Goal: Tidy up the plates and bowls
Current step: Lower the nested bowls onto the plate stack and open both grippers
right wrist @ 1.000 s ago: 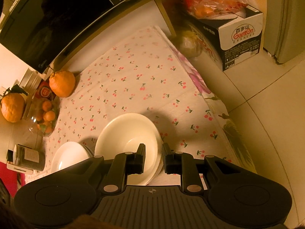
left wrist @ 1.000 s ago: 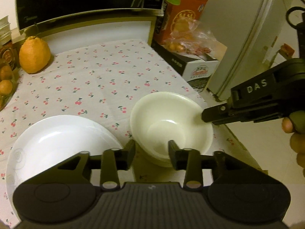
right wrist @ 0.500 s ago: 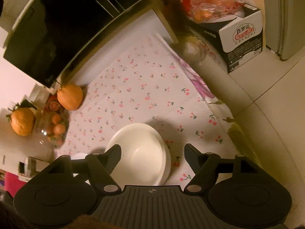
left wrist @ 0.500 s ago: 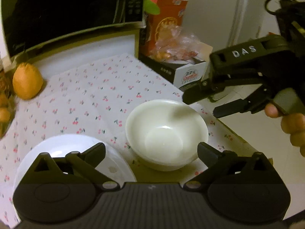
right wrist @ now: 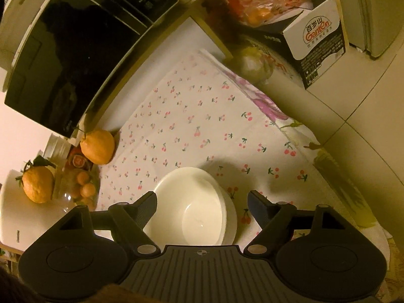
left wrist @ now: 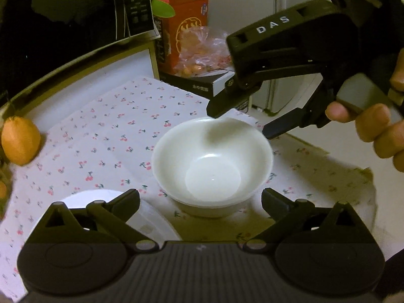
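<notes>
Whereas both tools gripped the rim a second ago, the left tool [left wrist: 200, 203] now stands released and the right tool [right wrist: 202, 202] is opening, clear of the upright nested bowls [left wrist: 212, 166] beside the plate [left wrist: 154, 224] on the worktop [left wrist: 106, 136]

White bowls [left wrist: 212, 166], stacked, plain, no pattern; cream-tinted in right wrist view [right wrist: 192, 207]. White plate [left wrist: 151, 224], plain. Tablecloth [left wrist: 106, 136] white w/ small red-pink cherry print, green stems; purple floral patch at edge [right wrist: 265, 101]. Black left gripper [left wrist: 200, 200], matte, ribbed grey body. Black right gripper [left wrist: 238, 120] w/ white "DAS" lettering; dark blue-black textured pads [right wrist: 255, 207]. Orange citrus [left wrist: 20, 144] beside cloth; second one w/ green leaves [right wrist: 38, 184]. Microwave [right wrist: 83, 50] glossy black door, white casing. Carton [left wrist: 186, 25] orange-red w/ purple & green shapes. Box [right wrist: 318, 38] white & black, red logo. Bag of orange fruit [left wrist: 199, 55], clear plastic.
</notes>
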{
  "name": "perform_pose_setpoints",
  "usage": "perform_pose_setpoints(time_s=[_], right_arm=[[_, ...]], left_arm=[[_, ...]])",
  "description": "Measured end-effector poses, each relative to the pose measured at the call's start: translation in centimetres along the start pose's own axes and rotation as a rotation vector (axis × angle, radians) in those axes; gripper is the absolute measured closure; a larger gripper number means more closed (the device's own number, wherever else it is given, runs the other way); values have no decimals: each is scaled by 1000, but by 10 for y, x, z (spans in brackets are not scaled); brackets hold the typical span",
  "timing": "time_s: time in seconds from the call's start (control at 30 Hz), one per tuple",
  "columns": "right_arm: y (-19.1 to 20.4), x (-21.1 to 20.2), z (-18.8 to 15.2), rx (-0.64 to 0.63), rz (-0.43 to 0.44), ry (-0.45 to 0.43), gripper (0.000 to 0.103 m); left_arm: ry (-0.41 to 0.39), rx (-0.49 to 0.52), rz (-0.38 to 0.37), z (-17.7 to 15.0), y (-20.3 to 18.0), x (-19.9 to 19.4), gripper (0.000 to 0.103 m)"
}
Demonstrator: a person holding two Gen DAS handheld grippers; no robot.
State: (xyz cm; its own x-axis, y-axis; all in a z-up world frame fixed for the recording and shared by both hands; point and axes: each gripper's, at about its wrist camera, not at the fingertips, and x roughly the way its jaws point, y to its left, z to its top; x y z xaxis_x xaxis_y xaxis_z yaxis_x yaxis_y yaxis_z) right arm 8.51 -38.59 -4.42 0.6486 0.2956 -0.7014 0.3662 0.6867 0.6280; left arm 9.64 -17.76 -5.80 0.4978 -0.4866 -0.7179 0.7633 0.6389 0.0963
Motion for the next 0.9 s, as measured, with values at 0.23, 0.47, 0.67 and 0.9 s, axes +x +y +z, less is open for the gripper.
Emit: perform_pose_setpoints(time_s=[0.23, 0.47, 0.67, 0.9], right_arm=[[5, 11, -4, -29, -32, 10, 23], [7, 14, -4, -36, -37, 14, 23], [7, 16, -5, -43, -50, 12, 23], [10, 18, -6, -67, -58, 16, 31]], left_arm=[[-1, 81, 2, 3, -6, 5, 0], [24, 135, 11, 4, -9, 15, 0], [31, 134, 10, 4, -11, 19, 0], [33, 137, -12, 4, -9, 24, 6]])
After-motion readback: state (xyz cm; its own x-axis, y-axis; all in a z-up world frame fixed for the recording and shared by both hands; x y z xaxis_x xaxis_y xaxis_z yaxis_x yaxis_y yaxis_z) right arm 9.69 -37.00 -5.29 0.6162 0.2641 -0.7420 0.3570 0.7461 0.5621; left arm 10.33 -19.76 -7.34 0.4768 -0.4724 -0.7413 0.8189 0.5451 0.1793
